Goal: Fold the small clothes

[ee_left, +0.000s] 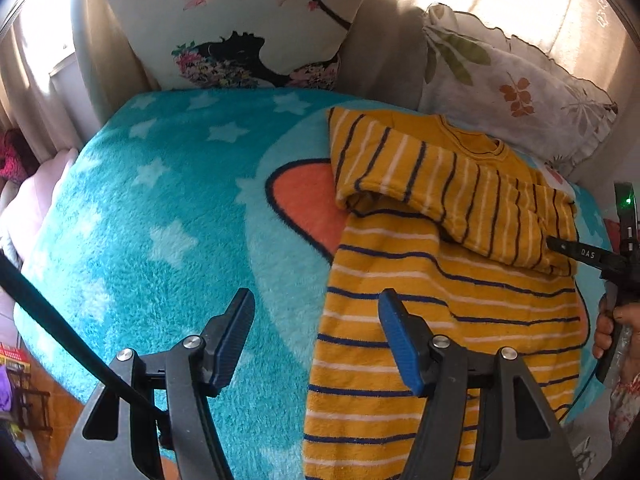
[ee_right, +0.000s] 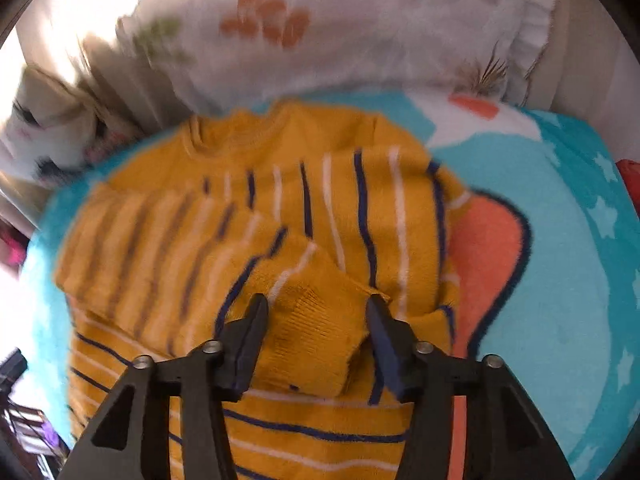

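Jaws, left gripper [ee_left: 316, 312]: spread wide, nothing between them, hovering over the near left edge of the sweater [ee_left: 452, 312].
Jaws, right gripper [ee_right: 316, 318]: parted, straddling the sleeve cuff [ee_right: 316, 344]; whether the pads touch the knit I cannot tell, no clamp visible.
Sweater: small yellow knit with navy and white stripes, lying flat on the turquoise star blanket [ee_left: 160, 208], collar at the far side near the leaf-print pillow [ee_left: 508, 84], hem near.
Sleeves: both laid across the chest, the right one's cuff ending under the right gripper.
Step (judgement): sleeve fold-in looks just placed; right view is motion-blurred, so that tool is probably moving.
Next (judgement): back the right gripper clear of the cuff without dragging it, then pinch both hem corners and carry the hem far toward the collar.
Risk: loose cuff may flip back open.
Background: silhouette-print pillow [ee_left: 240, 20] far left, out of play.
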`<state>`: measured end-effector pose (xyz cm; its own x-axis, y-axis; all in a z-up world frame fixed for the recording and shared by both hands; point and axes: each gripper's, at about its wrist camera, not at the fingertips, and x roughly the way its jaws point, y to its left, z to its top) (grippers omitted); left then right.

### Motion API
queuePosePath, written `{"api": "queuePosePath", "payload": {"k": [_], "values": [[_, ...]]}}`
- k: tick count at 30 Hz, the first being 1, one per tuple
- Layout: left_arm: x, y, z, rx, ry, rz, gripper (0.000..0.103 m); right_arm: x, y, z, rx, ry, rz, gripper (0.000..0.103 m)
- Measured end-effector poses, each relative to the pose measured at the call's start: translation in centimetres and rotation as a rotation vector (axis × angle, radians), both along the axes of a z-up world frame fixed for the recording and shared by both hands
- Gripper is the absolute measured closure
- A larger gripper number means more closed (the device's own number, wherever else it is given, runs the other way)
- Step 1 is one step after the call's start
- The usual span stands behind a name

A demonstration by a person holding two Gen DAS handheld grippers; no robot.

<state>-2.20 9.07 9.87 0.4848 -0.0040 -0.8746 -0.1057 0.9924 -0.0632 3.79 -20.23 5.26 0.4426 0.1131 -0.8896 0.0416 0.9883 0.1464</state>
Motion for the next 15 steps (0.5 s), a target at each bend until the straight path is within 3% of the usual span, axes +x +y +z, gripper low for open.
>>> {"api": "queuePosePath", "payload": {"k": [2,5,9,11,15], "values": [[-0.1,0.3,0.0,0.021,-0.004,0.004,0.037,-0.5,-0.2,1.3,0.024,-0.045,0.025,0.095],[0.2,1.0,-0.5,0.028,0.008,0.023,0.037,-0.2,-1.4,3.5,-0.029,-0.107,0.006,0.095],[1.1,1.4,-1.7,-0.008,0.026,0.034,0.037,2.2,-4.4,3.3,-0.099,-0.084,-0.113,0.093],[1.6,1.1,-2.5,-0.017,0.043,0.016,0.037,2.2,-5.0,2.7,-0.117,-0.062,-0.151,0.084],[1.9,0.8,-4.4,-0.048,0.089,-0.046,0.037,-1.3,-5.7,2.8,-0.028,-0.077,-0.164,0.059]]}}
